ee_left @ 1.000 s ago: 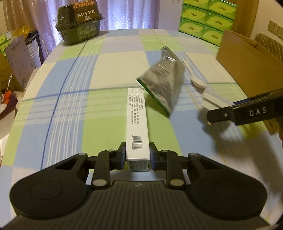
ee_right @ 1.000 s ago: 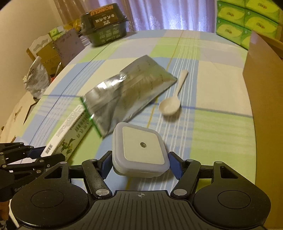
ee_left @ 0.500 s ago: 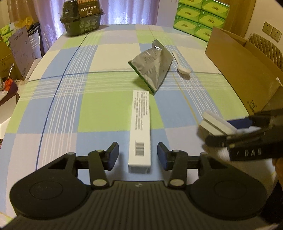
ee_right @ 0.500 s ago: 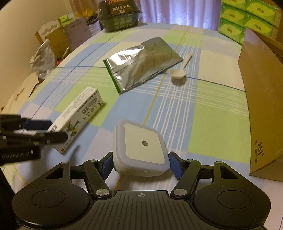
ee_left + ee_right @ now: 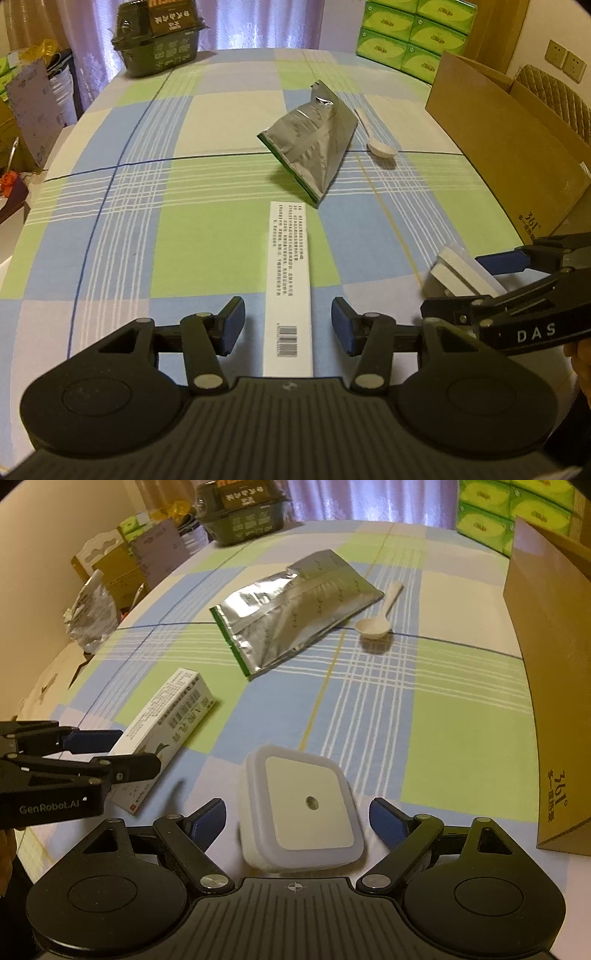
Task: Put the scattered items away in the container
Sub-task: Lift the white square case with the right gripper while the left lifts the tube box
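My left gripper (image 5: 288,326) is open, and a long white carton (image 5: 289,273) lies flat on the checked tablecloth between its fingers, touching neither. My right gripper (image 5: 297,821) is also open around a white square night light (image 5: 301,806) that rests on the cloth with a gap on each side. The carton (image 5: 166,731) lies left of the night light (image 5: 461,273). Further out are a silver pouch (image 5: 314,147) and a white spoon (image 5: 380,146). A brown cardboard box (image 5: 509,155) stands open at the right table edge.
A dark green food tub (image 5: 159,37) stands at the table's far end. Green tissue packs (image 5: 410,33) are stacked behind the cardboard box. Boxes and a crumpled bag (image 5: 92,613) sit off the table's left side. The two grippers are close together at the near edge.
Both grippers opened: the left let go of the carton and the right let go of the night light, and both items now lie on the cloth. Both grippers drew back toward the near edge.
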Available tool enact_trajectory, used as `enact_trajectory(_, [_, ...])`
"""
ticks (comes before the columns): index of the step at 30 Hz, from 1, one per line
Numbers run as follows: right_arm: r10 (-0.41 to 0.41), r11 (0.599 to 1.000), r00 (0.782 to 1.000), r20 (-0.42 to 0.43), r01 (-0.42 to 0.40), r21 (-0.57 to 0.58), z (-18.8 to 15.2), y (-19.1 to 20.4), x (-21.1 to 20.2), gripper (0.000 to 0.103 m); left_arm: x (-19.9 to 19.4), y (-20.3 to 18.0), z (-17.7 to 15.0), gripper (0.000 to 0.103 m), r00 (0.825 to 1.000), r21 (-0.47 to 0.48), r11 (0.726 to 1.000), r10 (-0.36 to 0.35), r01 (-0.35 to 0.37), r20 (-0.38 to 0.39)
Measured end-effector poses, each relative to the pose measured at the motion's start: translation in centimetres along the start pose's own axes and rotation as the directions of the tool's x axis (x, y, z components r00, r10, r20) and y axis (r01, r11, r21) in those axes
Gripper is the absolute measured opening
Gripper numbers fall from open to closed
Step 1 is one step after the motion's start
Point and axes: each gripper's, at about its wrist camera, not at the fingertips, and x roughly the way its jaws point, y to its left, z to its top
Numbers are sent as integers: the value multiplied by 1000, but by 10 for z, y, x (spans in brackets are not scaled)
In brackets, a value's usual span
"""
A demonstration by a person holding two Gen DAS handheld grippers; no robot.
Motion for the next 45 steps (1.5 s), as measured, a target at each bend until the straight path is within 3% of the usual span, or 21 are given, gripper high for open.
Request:
enact_trajectory(6, [18,999,1000,-19,-18,29,2,-4,3,89,10,1,7,44,1000,2,1000,-18,18,-21])
enact_trajectory(7, [16,1000,1000,-16,-16,27,2,-4,3,84,11,1,9,44,1000,8,1000,-16,16,-24])
enact_trajectory(8, [10,1000,1000,-11,-10,22,3,-3,2,71,12,0,9,43,1000,15,1000,-13,13,-27])
enact_trajectory(14, [0,1000,1000,-9,0,15,2,-3,0,67,14,-3,10,21,999,46,999,4,-2,-33])
enact_trajectory(29, [-8,999,996,93,5,33,2,-5,-21,66,-11,-12,1,21,1000,52,998,21,-21,-3])
enact_trajectory(45, [-15,999,991,131,9,46,-8,-3,-37,66,-39,-19,-5,21,1000,28,1000,9,-10,27])
